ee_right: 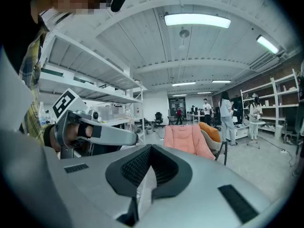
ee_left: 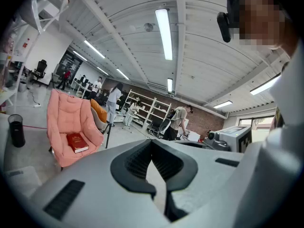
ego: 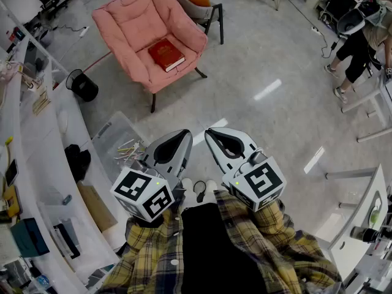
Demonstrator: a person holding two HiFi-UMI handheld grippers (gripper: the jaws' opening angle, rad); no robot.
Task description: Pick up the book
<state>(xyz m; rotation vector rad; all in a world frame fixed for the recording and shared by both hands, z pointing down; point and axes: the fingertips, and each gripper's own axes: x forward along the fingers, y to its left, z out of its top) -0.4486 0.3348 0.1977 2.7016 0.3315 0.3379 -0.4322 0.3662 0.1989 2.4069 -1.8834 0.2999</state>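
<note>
Red book (ego: 166, 54), print unreadable, on pink chair (ego: 125, 18) upper left; open floor (ego: 257, 60) before left gripper (ego: 181, 133), right gripper (ego: 212, 132), both pressed together.

- Left gripper (ego: 179, 133) – jaws together, nothing between them; held close in front of the torso, tipped slightly below level.
- Right gripper (ego: 212, 132) just beside it, likewise closed and empty, tipped slightly down.
- Tips angled a little toward each other, nearly meeting but apart.
- Marker cube (ego: 144, 192) on the left, marker cube (ego: 258, 182) on the right – both nearest the body.
- Arms bent and tucked in, in plaid sleeves (ego: 278, 234).
- Seen from the right gripper view: a hand (ee_right: 71, 133) wrapped round the left grip.
</note>
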